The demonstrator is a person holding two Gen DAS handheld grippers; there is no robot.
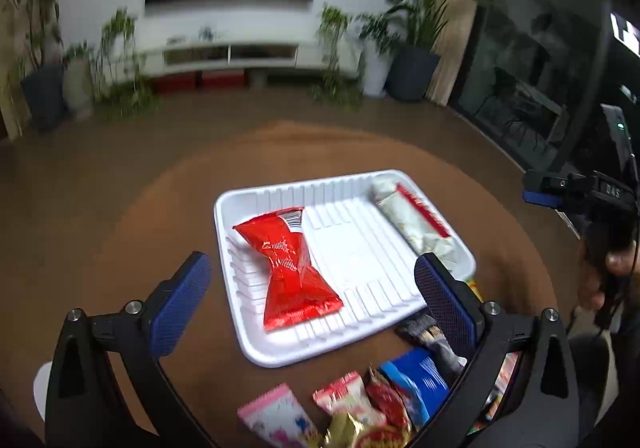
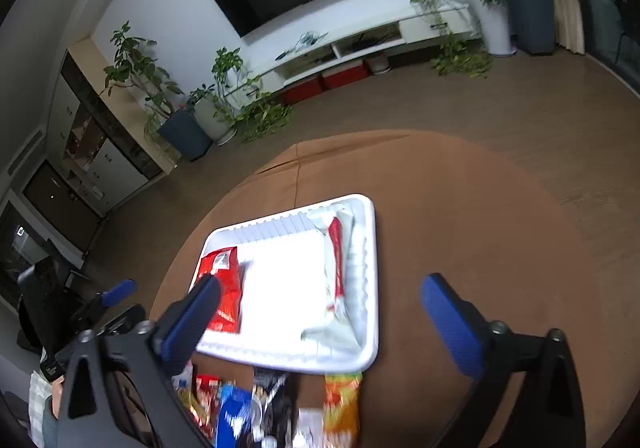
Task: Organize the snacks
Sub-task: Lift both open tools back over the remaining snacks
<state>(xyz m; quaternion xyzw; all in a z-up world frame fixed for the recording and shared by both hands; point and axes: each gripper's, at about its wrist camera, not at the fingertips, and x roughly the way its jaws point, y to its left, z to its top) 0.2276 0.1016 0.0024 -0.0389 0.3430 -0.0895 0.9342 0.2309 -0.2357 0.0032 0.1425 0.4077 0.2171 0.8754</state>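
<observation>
A white ribbed tray sits on a round brown table. In it lie a red snack packet on the left and a white packet with a red stripe on the right. My left gripper is open and empty above the tray's near edge. My right gripper is open and empty over the tray's near right side. Loose snacks lie in front of the tray: a pink packet, a blue packet and an orange packet.
The brown table has bare surface left and right of the tray. The right gripper's body shows at the right of the left wrist view. A TV stand and potted plants stand behind.
</observation>
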